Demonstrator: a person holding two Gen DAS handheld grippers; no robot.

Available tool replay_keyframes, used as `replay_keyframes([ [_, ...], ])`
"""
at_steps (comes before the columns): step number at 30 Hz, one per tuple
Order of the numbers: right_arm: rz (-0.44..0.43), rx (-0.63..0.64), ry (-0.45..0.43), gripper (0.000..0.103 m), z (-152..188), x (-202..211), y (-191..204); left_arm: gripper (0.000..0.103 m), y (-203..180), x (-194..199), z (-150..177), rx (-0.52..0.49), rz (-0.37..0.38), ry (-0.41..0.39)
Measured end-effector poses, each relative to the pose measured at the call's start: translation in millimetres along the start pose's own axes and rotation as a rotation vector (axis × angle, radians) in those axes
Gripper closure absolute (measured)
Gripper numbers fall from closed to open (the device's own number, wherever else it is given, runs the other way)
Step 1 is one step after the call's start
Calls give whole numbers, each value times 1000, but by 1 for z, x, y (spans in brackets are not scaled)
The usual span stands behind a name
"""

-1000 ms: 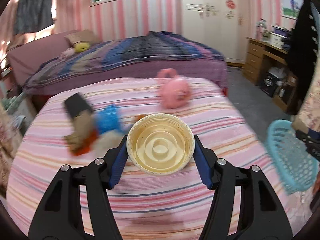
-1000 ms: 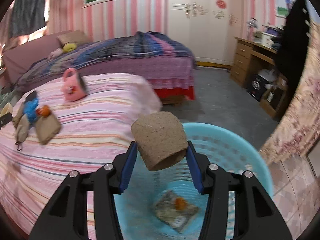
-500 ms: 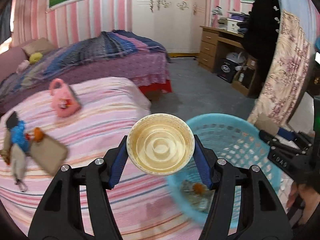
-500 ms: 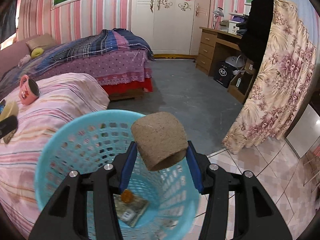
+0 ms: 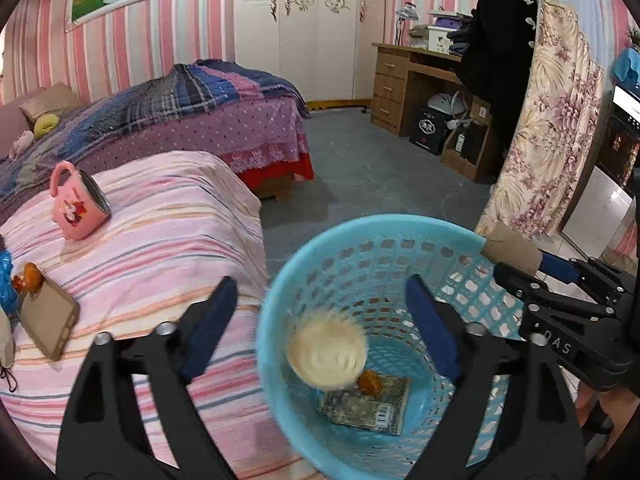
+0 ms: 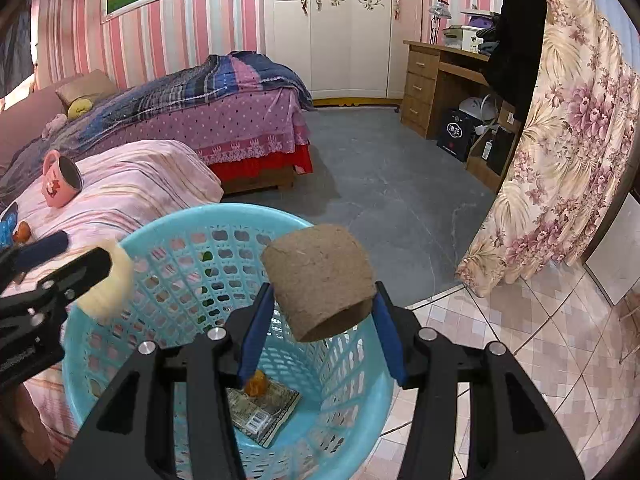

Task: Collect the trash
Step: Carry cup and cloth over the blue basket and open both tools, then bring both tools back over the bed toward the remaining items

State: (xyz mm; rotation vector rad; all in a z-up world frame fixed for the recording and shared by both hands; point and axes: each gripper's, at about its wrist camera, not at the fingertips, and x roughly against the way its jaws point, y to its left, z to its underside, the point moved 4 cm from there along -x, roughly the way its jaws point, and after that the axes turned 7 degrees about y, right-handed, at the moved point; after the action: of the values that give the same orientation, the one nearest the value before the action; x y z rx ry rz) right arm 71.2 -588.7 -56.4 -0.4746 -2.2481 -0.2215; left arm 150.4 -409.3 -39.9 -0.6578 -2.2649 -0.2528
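Since the earlier frame the left gripper (image 5: 316,320) has spread and released the cream cup (image 5: 326,354) into the blue basket (image 5: 384,228), while the right gripper (image 6: 320,320) pinches a cardboard roll (image 6: 320,280) above it, undropped.

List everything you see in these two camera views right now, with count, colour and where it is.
Basket: 1, light blue, on the floor beside the striped bed.
Cup: 1, cream, blurred, in mid-air inside the basket.
Cardboard roll: 1, brown, between the right gripper's fingers above the basket.
Flat packet: 1, printed grey-green, on the basket bottom.
Small orange piece: 1, on the packet.
Mug: 1, pink, lying on its side on the striped bed.
Striped bed: 1, pink stripes.
Second bed: 1, purple with plaid blanket, behind.
Desk: 1, wooden, by the far wall.
Left gripper: 1, black and blue, open.
Right gripper: 1, shut on the roll.
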Motion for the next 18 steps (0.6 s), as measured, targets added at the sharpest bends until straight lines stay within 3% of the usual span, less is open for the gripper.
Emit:
replay_keyframes([
  [9, 6, 13, -11, 51, -2, 0, 17, 6, 49, 22, 2, 42, -71, -45],
  [11, 15, 11, -26, 42, -3, 3, 21, 5, 68, 29, 4, 68, -89, -50],
  [13, 24, 5, -43, 23, -6, 6, 25, 5, 81, 35, 4, 84, -106, -54],
  [18, 24, -10, -37, 17, -11, 6, 38, 5, 119, 55, 10, 117, -151, -70],
])
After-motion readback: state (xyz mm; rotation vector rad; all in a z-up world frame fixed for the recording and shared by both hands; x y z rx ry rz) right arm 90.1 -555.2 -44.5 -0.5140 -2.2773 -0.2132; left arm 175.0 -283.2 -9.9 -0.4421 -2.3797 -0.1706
